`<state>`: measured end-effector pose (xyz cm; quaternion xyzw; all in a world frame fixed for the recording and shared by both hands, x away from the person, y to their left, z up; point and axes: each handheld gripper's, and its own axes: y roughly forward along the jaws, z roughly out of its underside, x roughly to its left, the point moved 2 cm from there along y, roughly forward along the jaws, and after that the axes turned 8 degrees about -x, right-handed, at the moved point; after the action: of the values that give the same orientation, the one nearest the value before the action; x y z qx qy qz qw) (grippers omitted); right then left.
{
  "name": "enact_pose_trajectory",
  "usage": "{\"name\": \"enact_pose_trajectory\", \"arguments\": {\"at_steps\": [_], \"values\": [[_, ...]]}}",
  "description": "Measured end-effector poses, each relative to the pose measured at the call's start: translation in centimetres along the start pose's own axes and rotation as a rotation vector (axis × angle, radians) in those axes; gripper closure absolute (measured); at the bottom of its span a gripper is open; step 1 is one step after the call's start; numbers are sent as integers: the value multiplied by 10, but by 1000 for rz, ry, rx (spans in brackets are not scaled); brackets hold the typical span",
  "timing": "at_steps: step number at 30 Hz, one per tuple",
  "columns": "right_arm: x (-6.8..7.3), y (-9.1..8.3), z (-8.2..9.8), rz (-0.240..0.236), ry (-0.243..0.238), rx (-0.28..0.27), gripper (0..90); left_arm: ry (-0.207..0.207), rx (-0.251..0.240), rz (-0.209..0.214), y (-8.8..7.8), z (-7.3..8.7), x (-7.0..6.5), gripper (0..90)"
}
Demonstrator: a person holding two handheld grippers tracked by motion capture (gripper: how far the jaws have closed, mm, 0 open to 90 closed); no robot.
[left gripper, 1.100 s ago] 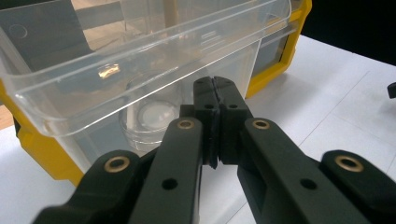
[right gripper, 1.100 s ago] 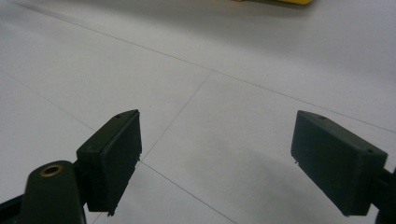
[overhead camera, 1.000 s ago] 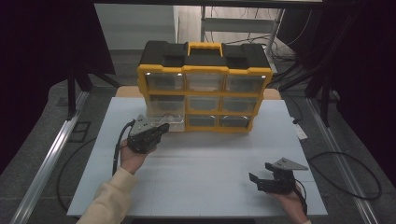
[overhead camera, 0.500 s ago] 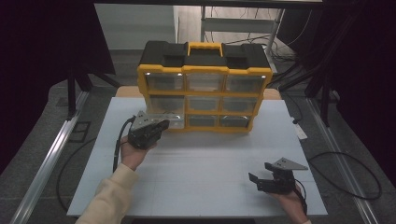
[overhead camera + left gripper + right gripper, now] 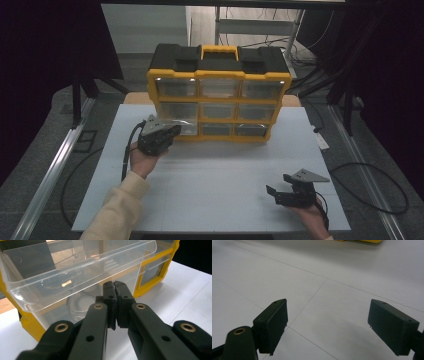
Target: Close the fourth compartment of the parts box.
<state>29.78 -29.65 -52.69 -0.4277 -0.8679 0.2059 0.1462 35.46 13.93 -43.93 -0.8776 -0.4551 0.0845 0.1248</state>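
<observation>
Pulling on the clear drawer (image 5: pixel 75 272) is the work in hand, by the look of it: your left gripper (image 5: pixel 159 137) has its jaws clenched on the drawer's front lip, which is why the drawer stands partly out of the yellow organizer (image 5: pixel 218 95), in its bottom row at the left end, at about 10 o'clock on the white counter (image 5: pixel 215 175). In the left gripper view the jaws meet tight under the lip, a sound hold for drawing the bin straight out; something round and pale lies inside, too blurred to name. The organizer sits at 12 o'clock, its black lid and yellow handle on top, so every drawer faces you. Your right gripper (image 5: pixel 292 192) rests at 5 o'clock, well apart from the box, its jaws released and wide over bare counter, likely parked until wanted. No brand, label or writing can be read on anything here.
</observation>
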Motion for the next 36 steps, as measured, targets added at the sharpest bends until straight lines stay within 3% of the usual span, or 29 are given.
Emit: {"name": "enact_pose_trajectory", "arguments": {"at_steps": [11,23,36], "values": [[0,0,0,0,2,1,171,-5,-3,-9,7,-5,1,870],[0,0,0,0,4,-1,171,29,11,-19,10,-12,-1,869],[0,0,0,0,3,-2,171,22,17,-29,18,-15,4,870]]}}
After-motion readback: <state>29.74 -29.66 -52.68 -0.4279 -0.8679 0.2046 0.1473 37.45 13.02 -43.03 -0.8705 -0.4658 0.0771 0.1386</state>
